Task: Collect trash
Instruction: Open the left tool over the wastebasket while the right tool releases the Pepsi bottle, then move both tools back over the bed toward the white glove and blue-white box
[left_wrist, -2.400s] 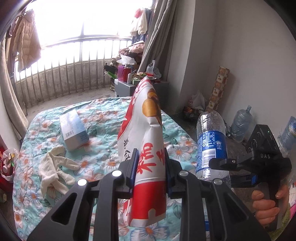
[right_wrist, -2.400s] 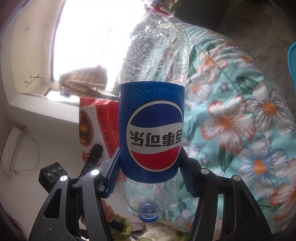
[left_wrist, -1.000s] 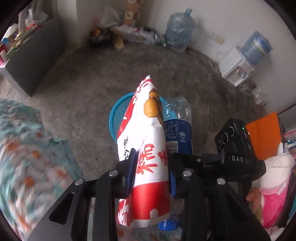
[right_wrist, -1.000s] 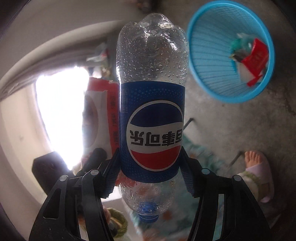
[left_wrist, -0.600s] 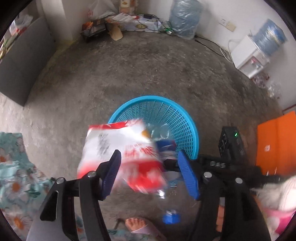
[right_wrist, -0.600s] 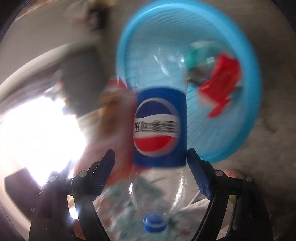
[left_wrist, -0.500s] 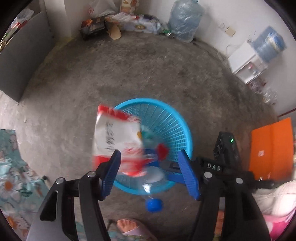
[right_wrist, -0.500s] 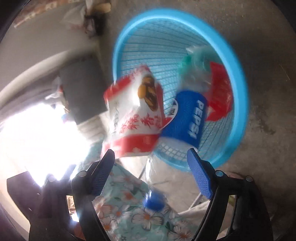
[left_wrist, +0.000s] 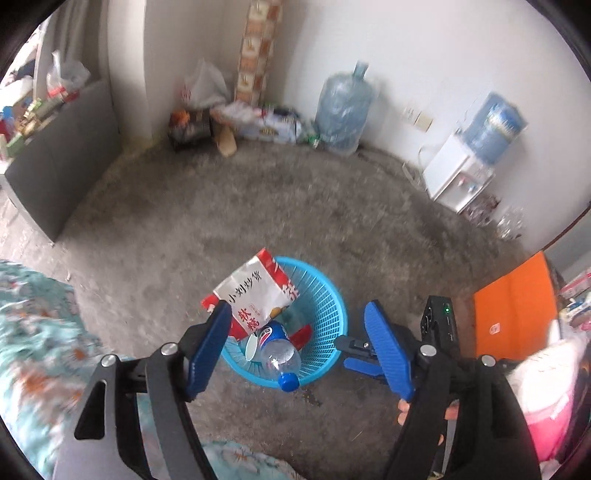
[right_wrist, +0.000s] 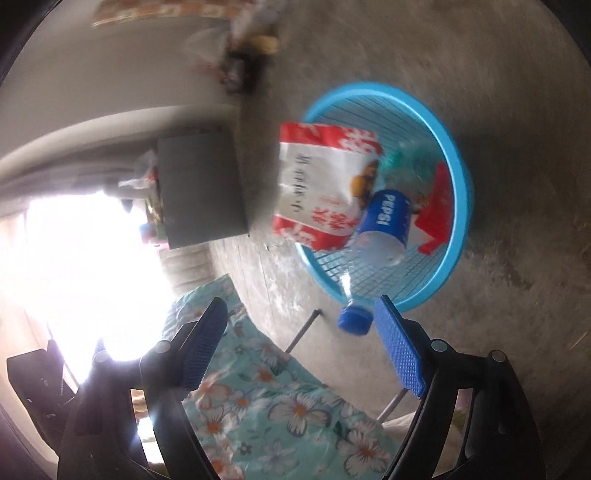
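Both tools hang over the floor with jaws spread, gripping nothing: the left tool (left_wrist: 295, 347) and the right tool (right_wrist: 301, 349). One blue basket (left_wrist: 328, 306) holds one snack bag (left_wrist: 255, 295), leaning on its rim, and one bottle (left_wrist: 277, 349), cap over the edge.

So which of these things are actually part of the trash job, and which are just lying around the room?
Part of the job:
blue basket
snack bag
Pepsi bottle
left claw, open
right claw, open

Just lying about:
water jug
water dispenser
orange folder
flowered bedspread
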